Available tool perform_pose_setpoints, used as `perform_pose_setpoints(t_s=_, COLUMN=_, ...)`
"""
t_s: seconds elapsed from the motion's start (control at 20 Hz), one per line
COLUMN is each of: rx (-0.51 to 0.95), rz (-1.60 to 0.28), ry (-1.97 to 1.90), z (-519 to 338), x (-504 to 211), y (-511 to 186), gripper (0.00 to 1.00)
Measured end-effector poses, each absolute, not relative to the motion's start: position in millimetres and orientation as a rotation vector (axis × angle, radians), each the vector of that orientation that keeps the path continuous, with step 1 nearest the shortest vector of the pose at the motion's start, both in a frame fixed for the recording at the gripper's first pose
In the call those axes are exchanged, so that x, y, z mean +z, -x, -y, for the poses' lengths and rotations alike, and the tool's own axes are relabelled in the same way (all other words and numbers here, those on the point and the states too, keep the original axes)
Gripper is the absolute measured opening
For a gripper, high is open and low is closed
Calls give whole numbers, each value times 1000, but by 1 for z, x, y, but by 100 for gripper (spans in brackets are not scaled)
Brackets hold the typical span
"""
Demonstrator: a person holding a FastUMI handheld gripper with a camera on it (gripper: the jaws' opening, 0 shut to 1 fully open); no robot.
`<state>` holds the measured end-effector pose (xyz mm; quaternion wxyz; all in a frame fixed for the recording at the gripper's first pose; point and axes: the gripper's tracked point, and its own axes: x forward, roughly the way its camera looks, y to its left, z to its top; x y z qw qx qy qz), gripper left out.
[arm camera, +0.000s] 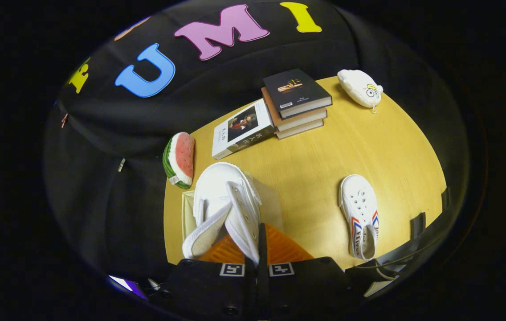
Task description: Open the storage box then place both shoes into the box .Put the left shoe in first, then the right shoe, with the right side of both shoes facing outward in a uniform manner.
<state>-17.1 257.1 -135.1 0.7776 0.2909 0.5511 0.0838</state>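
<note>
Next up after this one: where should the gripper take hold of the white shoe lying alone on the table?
The gripper is shut on the held shoe. For the second shoe, pinch one side wall at the open collar, from above: the opening faces up and gives a thin edge.

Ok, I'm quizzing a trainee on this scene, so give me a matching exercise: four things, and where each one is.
Things:
1. held shoe
2. second shoe
3. watermelon slice toy
4. white plush

Places:
A. flat on the table, apart from the fingers
B. far corner, past the book stack
C. gripped by the gripper
D. table edge, beside the single book

Pairs: 1-C, 2-A, 3-D, 4-B
</note>
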Motion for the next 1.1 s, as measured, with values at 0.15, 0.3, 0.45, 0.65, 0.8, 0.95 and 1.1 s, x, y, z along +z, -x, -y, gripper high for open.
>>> perform_pose_setpoints(t_s=0.15, rx=172, rz=-1273, ry=-625, z=-296, x=-145, y=25, gripper=5)
perform_pose_setpoints(t_s=0.3, rx=138, rz=-1336, ry=-609, z=-324, x=-163, y=31, gripper=5)
perform_pose_setpoints(t_s=0.45, rx=71, rz=-1408, ry=-637, z=-346, x=-181, y=39, gripper=5)
perform_pose_setpoints(t_s=0.65, rx=13, rz=-1451, ry=-654, z=-363, x=-200, y=43, gripper=5)
perform_pose_setpoints(t_s=0.8, rx=0, rz=-1454, ry=-640, z=-369, x=-208, y=42, gripper=5)
perform_pose_setpoints(t_s=0.95, rx=-20, rz=-1438, ry=-636, z=-370, x=-213, y=36, gripper=5)
perform_pose_setpoints(t_s=1.1, rx=1, rz=-1436, ry=-637, z=-376, x=-217, y=35, gripper=6)
